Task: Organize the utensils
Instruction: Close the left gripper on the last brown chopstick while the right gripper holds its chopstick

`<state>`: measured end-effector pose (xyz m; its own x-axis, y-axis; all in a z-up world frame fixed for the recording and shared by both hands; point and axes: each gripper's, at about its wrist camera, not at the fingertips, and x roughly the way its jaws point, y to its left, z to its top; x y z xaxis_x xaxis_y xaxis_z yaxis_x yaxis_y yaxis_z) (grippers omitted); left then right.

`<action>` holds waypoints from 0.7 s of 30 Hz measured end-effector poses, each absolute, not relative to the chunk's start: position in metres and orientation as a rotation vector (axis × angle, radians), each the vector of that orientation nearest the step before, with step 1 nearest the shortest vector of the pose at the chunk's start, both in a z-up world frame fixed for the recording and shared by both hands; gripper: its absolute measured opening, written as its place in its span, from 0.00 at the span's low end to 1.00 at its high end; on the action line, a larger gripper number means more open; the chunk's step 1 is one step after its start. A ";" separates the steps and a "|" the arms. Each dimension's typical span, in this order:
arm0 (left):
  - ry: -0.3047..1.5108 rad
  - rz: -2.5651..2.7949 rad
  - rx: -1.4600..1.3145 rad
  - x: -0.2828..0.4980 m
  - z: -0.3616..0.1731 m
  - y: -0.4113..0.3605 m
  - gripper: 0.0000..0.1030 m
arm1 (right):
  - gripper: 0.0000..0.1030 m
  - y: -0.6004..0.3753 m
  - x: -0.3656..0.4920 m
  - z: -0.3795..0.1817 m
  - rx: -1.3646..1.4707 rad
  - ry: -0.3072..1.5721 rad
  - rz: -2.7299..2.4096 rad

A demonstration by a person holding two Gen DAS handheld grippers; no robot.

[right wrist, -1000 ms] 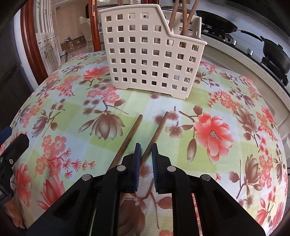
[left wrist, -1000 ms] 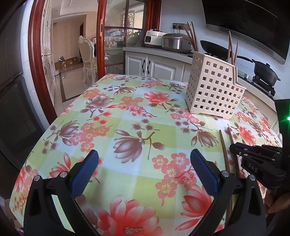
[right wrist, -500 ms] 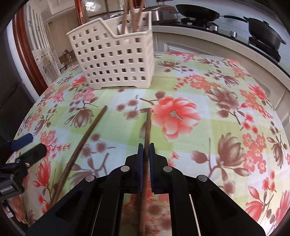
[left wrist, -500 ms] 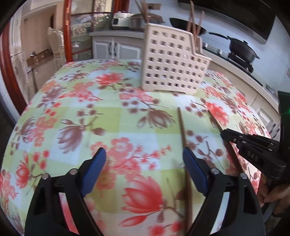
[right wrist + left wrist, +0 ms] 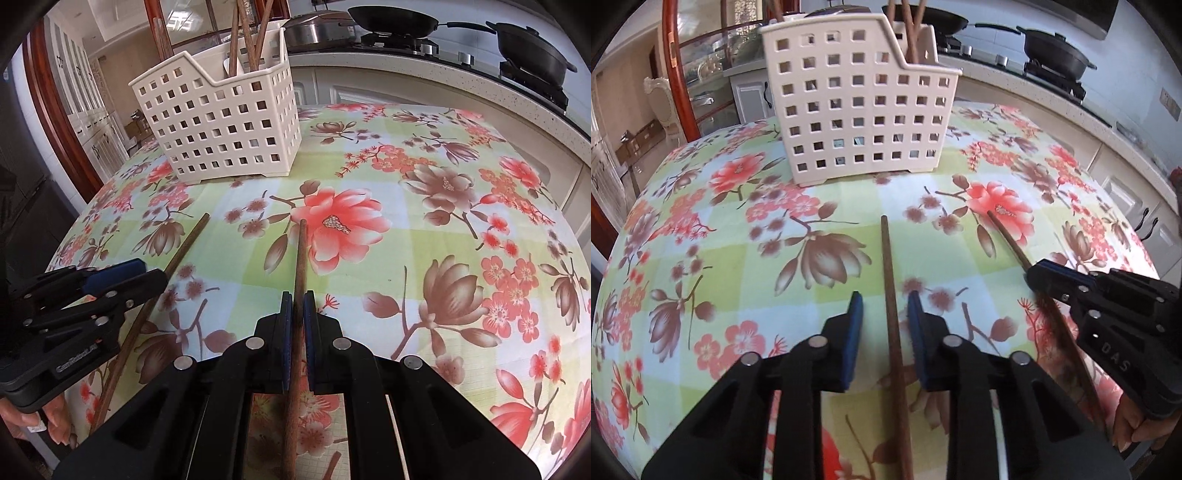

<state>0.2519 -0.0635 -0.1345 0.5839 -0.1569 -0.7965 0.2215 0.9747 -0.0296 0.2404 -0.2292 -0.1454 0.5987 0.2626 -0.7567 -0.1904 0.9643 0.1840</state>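
Two brown wooden chopsticks lie on the floral tablecloth (image 5: 701, 206), in front of the perforated cream utensil holder (image 5: 860, 110) that stands at the far side of the table.

Left gripper (image 5: 885, 308): the left chopstick (image 5: 888, 266) runs lengthwise between the two blue pads (image 5: 854, 325). The jaws are closing. A visible gap remains on each side of the stick, so the pads do not yet press on it. The far tip of the stick points toward the holder and stops short of its base. In the right wrist view this gripper (image 5: 144, 271) sits at the left edge, above the same stick.

Right gripper (image 5: 297, 302): clenched on the right chopstick (image 5: 300, 258), with both blue pads against the stick. The stick extends from the fingertips toward the far side, and its tip ends on a large red flower print. In the left wrist view this gripper (image 5: 1034, 271) appears at the right, with the stick (image 5: 1008, 236) projecting from its tip.

Holder contents: several more chopsticks (image 5: 243, 40) stand upright in the rear compartment.

Legible markings: "DAS" on the body of the right gripper, seen in the left wrist view. The body of the left gripper carries a printed line in the right wrist view; it is too small to read reliably.
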 end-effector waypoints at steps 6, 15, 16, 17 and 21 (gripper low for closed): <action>0.914 -0.207 0.147 0.255 -0.138 -0.074 0.11 | 0.07 -0.229 0.240 -0.145 0.073 0.894 0.275; 0.962 -0.240 0.149 0.262 -0.136 -0.071 0.11 | 0.08 -0.220 0.247 -0.143 -0.014 0.919 0.272; 0.964 -0.240 0.152 0.262 -0.136 -0.071 0.11 | 0.08 -0.219 0.247 -0.143 -0.026 0.920 0.271; 0.966 -0.240 0.151 0.262 -0.136 -0.071 0.11 | 0.08 -0.218 0.247 -0.143 -0.035 0.922 0.272; 0.969 -0.245 0.166 0.262 -0.136 -0.073 0.11 | 0.11 -0.217 0.249 -0.142 -0.052 0.936 0.285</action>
